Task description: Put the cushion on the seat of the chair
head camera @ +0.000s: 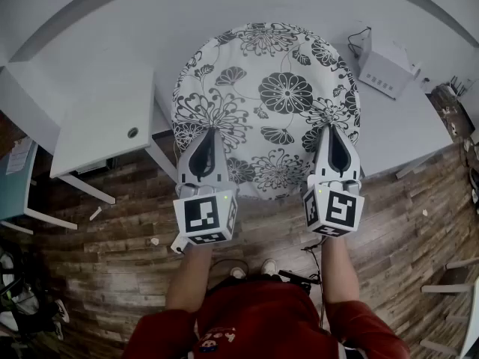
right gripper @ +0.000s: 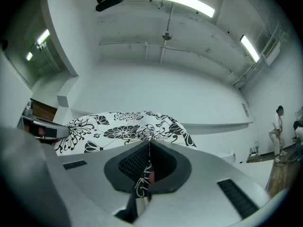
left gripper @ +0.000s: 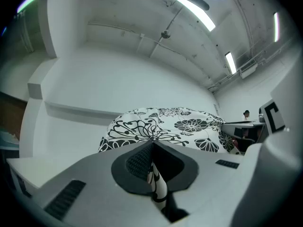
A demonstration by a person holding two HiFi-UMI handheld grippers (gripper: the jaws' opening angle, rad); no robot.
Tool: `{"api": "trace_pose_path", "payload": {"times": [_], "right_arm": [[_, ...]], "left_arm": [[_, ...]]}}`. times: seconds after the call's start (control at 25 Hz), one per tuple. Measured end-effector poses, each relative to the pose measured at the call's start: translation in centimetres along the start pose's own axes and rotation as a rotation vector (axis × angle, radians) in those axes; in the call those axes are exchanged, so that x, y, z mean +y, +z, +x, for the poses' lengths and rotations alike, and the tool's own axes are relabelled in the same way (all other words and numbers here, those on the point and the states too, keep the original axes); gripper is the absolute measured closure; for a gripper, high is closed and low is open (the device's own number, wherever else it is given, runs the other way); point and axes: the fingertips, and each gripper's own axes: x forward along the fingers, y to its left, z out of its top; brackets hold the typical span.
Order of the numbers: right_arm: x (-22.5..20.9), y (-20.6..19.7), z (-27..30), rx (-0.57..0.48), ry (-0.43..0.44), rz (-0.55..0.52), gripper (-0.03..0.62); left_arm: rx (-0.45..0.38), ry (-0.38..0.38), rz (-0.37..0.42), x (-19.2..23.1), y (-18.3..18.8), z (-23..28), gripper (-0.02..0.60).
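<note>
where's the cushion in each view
head view: cushion at upper centre.
left gripper view: cushion centre to right, its edge pinched in the left gripper.
right gripper view: cushion left of centre, pinched in the right gripper.
shared landmark: the white surface behind it.

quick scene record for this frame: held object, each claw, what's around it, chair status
object: round black-and-white floral fabric cushion
left claw: shut on the cushion's near edge, fabric pinched between the jaws
right claw: shut on the near edge too
position: cushion held out over a white desk; contact with it unclear
nearby: white box-shaped device on the desk; small white side table to the left
chair: none identifiable in any view
</note>
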Motion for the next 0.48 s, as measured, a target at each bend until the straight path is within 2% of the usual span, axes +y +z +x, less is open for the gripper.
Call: {"api": "trace_pose_path", "payload": {"times": [0.48], "right_arm": [[-0.53,-0.06,0.16,0.01,0.005,0.018,0.566]], "left_arm": [[0.0,0.014,0.003,-0.45,0.1,0.13,0.554]]}}
